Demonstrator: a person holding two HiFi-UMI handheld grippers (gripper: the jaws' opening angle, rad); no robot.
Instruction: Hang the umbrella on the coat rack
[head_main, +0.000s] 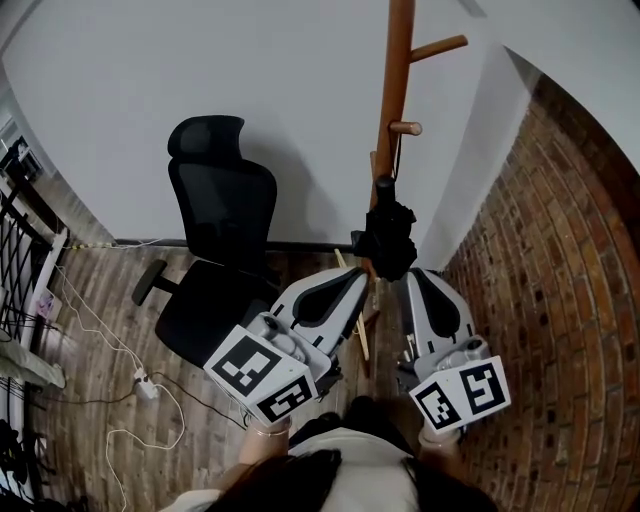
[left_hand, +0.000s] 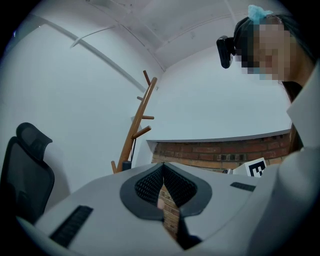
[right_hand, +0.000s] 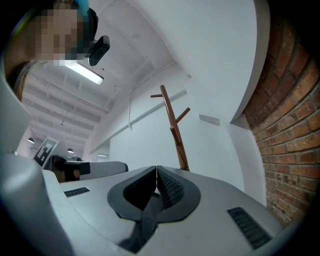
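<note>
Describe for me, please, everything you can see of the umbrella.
The umbrella is a black compact folding one, collapsed into a short bundle of what looks like fabric, with a rounded handle on top. It hangs roughly upright close beside the pole of the wooden coat rack, and a thin dark cord runs from its handle up to a short peg. The left gripper and right gripper sit just below it, jaws shut and empty.

Side by side, the left tongs (head_main: 362, 273) and right tongs (head_main: 416, 273) point forward, jaws together.
</note>
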